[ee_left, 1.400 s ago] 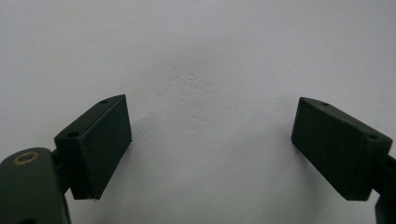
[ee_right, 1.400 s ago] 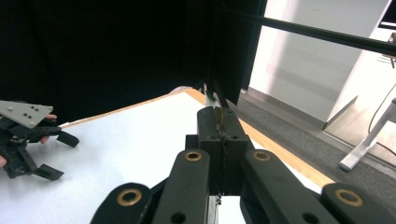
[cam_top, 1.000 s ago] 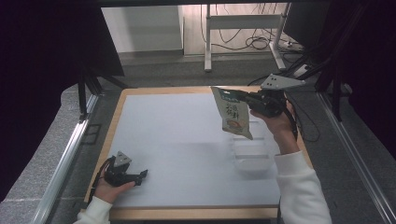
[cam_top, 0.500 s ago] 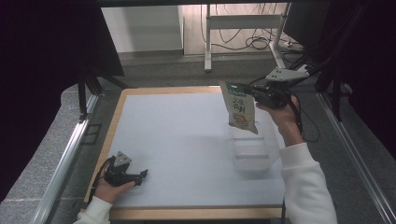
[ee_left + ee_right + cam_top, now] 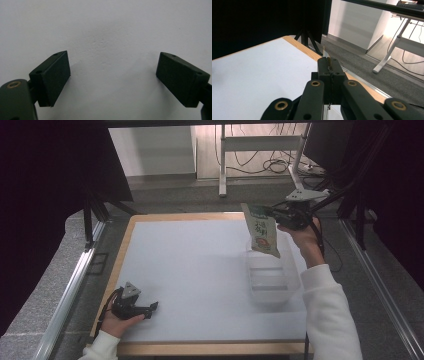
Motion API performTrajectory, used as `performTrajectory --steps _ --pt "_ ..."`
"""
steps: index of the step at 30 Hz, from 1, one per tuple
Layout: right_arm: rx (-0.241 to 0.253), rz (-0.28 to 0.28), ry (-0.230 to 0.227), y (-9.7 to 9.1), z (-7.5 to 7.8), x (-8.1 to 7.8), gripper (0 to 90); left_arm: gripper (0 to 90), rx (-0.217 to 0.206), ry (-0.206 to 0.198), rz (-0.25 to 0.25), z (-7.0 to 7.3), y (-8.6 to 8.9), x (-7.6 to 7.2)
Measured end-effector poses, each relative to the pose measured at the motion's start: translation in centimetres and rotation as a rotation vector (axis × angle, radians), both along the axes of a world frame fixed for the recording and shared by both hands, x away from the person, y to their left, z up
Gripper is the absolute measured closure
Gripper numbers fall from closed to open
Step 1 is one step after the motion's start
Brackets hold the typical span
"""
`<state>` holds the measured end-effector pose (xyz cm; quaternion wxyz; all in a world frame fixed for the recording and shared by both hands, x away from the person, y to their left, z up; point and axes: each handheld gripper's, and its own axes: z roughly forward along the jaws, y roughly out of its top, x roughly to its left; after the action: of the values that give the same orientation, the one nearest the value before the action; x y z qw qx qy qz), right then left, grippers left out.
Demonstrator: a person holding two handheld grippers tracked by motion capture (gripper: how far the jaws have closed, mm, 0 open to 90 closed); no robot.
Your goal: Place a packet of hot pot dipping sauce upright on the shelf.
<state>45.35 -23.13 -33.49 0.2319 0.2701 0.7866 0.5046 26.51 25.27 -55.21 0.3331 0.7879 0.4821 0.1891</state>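
So right now my right gripper (image 5: pixel 274 213) is clamped tight on the top edge of a snack pouch (image 5: pixel 262 231), and the pouch hangs straight down over the far end of the clear plastic container (image 5: pixel 272 279). In the right gripper view you can just see the thin edge of the pouch (image 5: pixel 328 61) pinched between the jaws, which are fully together.

That container is my landmark for everything: it sits on the white table mat (image 5: pixel 190 270), and the pouch's bottom corner looks to be just above its far rim, not inside yet as far as I can tell.

My left gripper (image 5: pixel 150 307) is parked well away from the container, toward the near left corner of the mat, with its jaws wide apart and nothing between the pads (image 5: pixel 53 75). Just resting there.

How I'd do this bit well: get the pouch centred over the container's long axis before lowering, since it's hanging a bit tilted and a corner could catch on the rim. Go down slowly until the bottom settles inside, then let go. The container is light and see-through, so a bump would probably shove it around. If it skids, the left gripper could steady its near end.
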Motion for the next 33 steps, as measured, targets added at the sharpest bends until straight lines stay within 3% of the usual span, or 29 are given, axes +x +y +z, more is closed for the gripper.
performTrajectory --steps 12,22,30,33 --pt "-0.015 0.007 0.006 -0.2 -1.1 1.7 89.7 11.8 -0.002 0.001 0.004 0.0 0.0 0.0" --pt "-0.046 -0.010 0.036 -0.2 -3.1 3.0 89.6 11.7 -0.002 0.001 0.004 0.0 0.1 0.0" --pt "-0.074 -0.026 0.070 -0.1 -4.0 3.2 88.6 11.8 -0.001 0.001 0.002 0.0 0.1 0.0" --pt "-0.057 -0.043 0.065 -0.4 -4.1 3.0 85.6 11.9 -0.001 0.001 0.001 0.0 0.1 0.0"
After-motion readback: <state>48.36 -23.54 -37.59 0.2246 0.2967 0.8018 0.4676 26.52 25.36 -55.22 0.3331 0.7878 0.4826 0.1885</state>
